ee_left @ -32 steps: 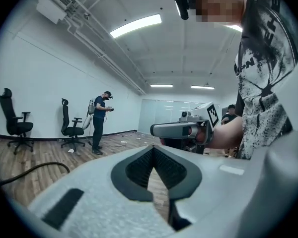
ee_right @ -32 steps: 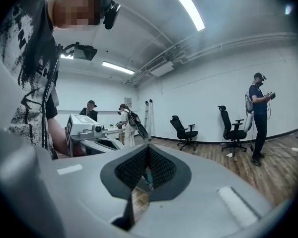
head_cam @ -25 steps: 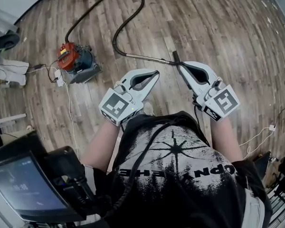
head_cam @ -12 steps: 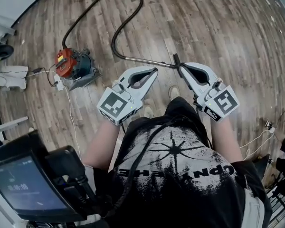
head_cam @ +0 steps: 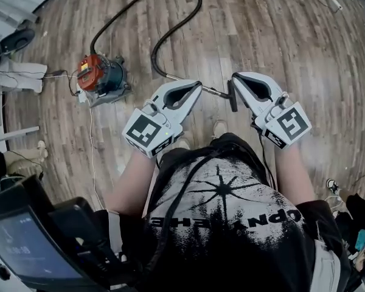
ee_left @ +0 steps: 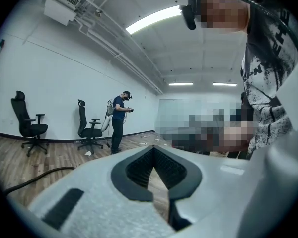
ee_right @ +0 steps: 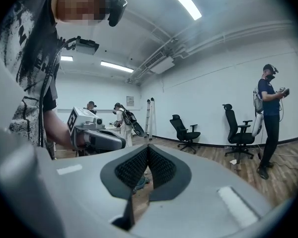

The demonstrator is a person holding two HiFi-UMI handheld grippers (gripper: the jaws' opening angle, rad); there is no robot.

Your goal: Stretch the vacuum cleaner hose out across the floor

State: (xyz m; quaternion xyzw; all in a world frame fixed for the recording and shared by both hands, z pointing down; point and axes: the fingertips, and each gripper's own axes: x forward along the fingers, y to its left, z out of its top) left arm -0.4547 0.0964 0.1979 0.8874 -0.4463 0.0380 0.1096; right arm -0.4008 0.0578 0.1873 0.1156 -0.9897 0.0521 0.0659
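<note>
**Head view:** you are holding both claws over the wooden floor, and neither is carrying anything. The vacuum cleaner hose (head_cam: 153, 56) is looping from the red-and-blue canister (head_cam: 100, 78) at ten o'clock up toward twelve. It is then coming back down to the metal wand (head_cam: 214, 90). The black nozzle (head_cam: 233, 96) is lying just below the right gripper (head_cam: 236, 78), and the left gripper (head_cam: 198, 86) is hovering over the wand.

The hose looks light, ribbed and springy, so it will likely be trying to curl back. The wand is stiff, so take hold there, near the hose cuff, and expect the canister to be rolling after you.

**Left gripper view:** its jaws are pressing together on nothing. Only here are you seeing a standing person (ee_left: 120, 120) and office chairs (ee_left: 27, 125).

**Right gripper view:** its jaws are also meeting empty. This view alone is showing a ladder (ee_right: 150, 118).
</note>
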